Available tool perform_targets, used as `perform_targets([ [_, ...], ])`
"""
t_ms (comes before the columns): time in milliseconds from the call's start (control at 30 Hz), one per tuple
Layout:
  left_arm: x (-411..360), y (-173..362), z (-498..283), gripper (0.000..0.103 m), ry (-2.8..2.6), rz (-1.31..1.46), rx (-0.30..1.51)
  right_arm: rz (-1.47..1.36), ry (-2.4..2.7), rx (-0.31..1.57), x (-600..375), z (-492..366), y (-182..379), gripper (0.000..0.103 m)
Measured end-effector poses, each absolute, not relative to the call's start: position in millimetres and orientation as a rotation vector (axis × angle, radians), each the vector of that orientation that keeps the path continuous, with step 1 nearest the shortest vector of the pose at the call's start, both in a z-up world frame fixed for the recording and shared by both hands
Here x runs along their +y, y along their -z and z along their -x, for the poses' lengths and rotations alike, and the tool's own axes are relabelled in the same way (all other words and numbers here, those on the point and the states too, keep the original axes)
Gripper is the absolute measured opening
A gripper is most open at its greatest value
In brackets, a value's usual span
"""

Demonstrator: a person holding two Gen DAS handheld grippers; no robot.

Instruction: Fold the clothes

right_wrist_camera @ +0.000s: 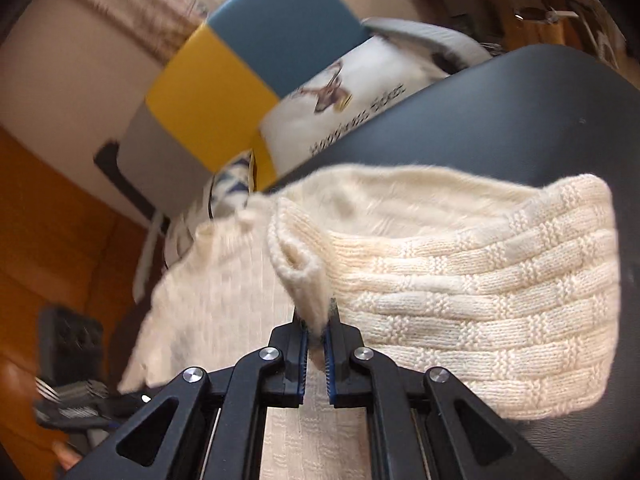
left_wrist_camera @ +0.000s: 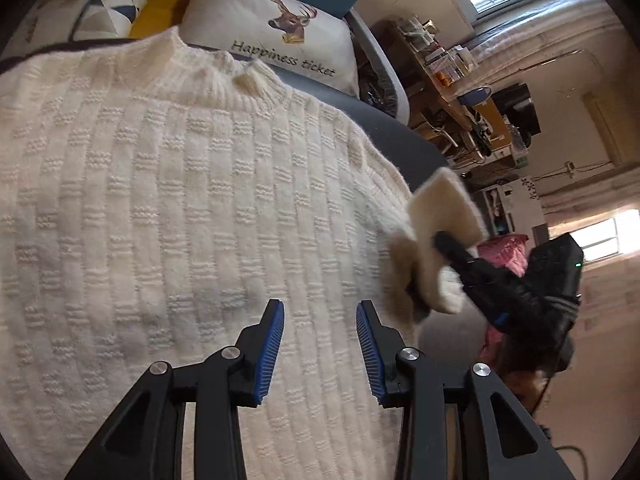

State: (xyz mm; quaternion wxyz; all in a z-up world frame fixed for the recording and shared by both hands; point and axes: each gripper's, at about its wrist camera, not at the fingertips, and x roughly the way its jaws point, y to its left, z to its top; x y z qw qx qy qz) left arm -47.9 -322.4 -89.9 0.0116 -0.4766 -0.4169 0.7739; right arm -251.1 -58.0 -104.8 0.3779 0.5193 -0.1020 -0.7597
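A cream knit sweater (left_wrist_camera: 180,200) lies spread flat on a dark cushioned surface (left_wrist_camera: 392,136), its collar toward the pillows. My left gripper (left_wrist_camera: 320,306) hovers over the sweater's body, open, with nothing between its blue pads. At the sweater's right edge my right gripper (left_wrist_camera: 426,266) is shut on the ribbed sleeve cuff (left_wrist_camera: 444,204) and holds it up off the surface. In the right wrist view the cuff (right_wrist_camera: 300,276) is pinched in that gripper (right_wrist_camera: 316,310), and the sleeve (right_wrist_camera: 460,300) bends back over the dark surface (right_wrist_camera: 500,120).
A white pillow with a deer print (left_wrist_camera: 272,36) and a pillow with a triangle pattern (left_wrist_camera: 112,8) lean at the far end, against blue and yellow panels. A cluttered desk (left_wrist_camera: 460,80) and a pink item (left_wrist_camera: 504,252) stand beyond the right edge.
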Motion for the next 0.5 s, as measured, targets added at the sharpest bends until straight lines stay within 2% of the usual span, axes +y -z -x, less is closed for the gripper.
perform_targets([
  [200,-310,99,94,0.039,-2.197,1.468,-1.505,-1.31,1.926,-0.025,-75,217,124,0.006],
  [267,-308,102,102,0.039,-2.165,1.453,-1.559,-1.317,1.906,0.018,-74,211,129,0.009],
  [500,-301,119,109,0.041,-2.119,1.517,-1.603,-1.297,1.879,0.004,-59,204,135,0.012],
])
